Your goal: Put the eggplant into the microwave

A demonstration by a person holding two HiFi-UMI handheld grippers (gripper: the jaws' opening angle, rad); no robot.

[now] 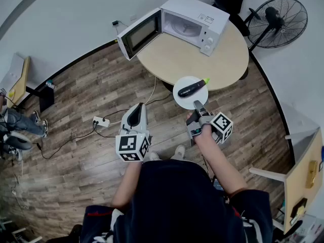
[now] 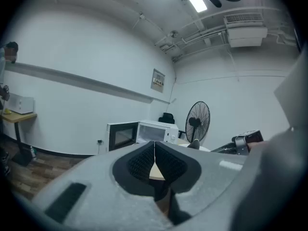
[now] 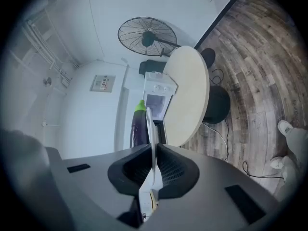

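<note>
A dark purple eggplant with a green stem lies on a white plate held in the air at the near edge of the round table. My right gripper is shut on the plate's near rim. In the right gripper view the plate stands edge-on between the pads, with the eggplant on its left side. The white microwave sits at the table's far side, its door swung open to the left. My left gripper is shut and empty, level with the plate's left.
A standing fan is behind the table at the right. A power strip and cables lie on the wood floor to the left. Desks stand at the left and right edges.
</note>
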